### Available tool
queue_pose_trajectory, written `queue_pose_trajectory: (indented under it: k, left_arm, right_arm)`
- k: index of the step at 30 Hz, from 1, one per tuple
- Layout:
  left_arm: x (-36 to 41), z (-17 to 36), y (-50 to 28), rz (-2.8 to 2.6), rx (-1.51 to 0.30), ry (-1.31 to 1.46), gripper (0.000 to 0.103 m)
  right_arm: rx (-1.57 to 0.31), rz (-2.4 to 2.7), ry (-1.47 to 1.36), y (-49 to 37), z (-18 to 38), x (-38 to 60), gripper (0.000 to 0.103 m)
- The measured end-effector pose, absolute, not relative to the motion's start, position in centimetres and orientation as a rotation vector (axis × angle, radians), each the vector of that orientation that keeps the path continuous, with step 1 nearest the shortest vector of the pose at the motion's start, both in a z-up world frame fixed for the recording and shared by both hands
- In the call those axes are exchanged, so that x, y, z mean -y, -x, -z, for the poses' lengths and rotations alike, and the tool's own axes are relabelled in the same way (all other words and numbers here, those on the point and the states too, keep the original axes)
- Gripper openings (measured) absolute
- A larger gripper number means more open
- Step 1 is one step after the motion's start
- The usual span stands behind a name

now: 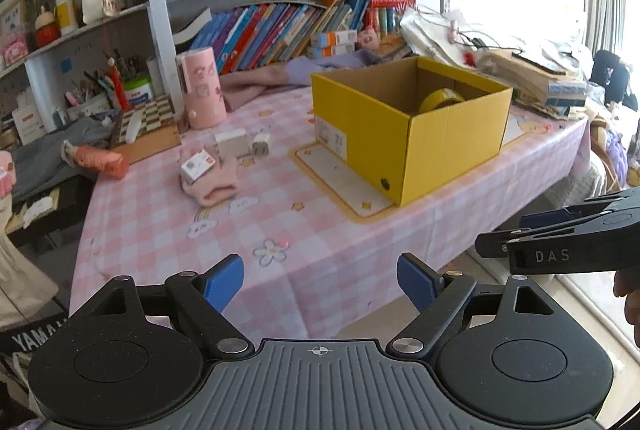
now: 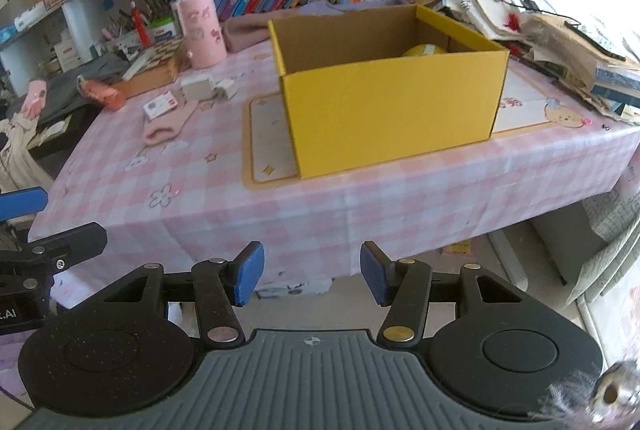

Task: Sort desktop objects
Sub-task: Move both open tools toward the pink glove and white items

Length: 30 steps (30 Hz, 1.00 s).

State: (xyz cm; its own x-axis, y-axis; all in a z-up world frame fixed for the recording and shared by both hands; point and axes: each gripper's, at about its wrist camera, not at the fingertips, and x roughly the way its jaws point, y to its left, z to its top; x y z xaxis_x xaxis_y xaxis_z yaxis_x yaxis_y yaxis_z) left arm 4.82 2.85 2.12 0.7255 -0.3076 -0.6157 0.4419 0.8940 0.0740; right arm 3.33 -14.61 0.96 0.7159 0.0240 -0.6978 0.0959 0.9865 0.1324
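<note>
While both tongs hang back off the near edge of the counter (image 1: 304,230), the sorting looks to be between picks: nothing is gripped, and the loose items wait on the pink checked cloth. The yellow box (image 1: 404,125) stands open on a placemat toward the right of the counter, and it already holds a yellow roll of tape (image 1: 440,101) against its far wall (so at least one item seems to be stowed). Left of the box lie a small carton (image 1: 198,165) resting on a pink sock (image 1: 212,185), and just behind them two white chargers (image 1: 244,145); a pink cylinder (image 1: 201,87) stands upright farther back.

My judgement is that the next move calls for a reach forward and left over the counter to that cluster, most likely by the left tongs (image 1: 320,284), which face it more squarely. The carton sits on soft fabric, so a grip should close on the carton alone without pinching the sock beneath.

The left tongs stand wide apart, touching nothing. The right tongs (image 2: 312,278) are likewise spread, somewhat less widely, and empty, pointing at the box front.
</note>
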Motion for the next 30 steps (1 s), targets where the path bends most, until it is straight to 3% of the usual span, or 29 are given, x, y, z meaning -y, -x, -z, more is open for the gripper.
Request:
queue_pose_trajectory:
  k: [30]
  left_arm:
    - [-8.0,-2.1,-5.4,0.279,-0.655,-0.143,0.088]
  right_arm:
    - [-0.797,-0.193,0.046,-5.8,-1.4,6.7,0.053]
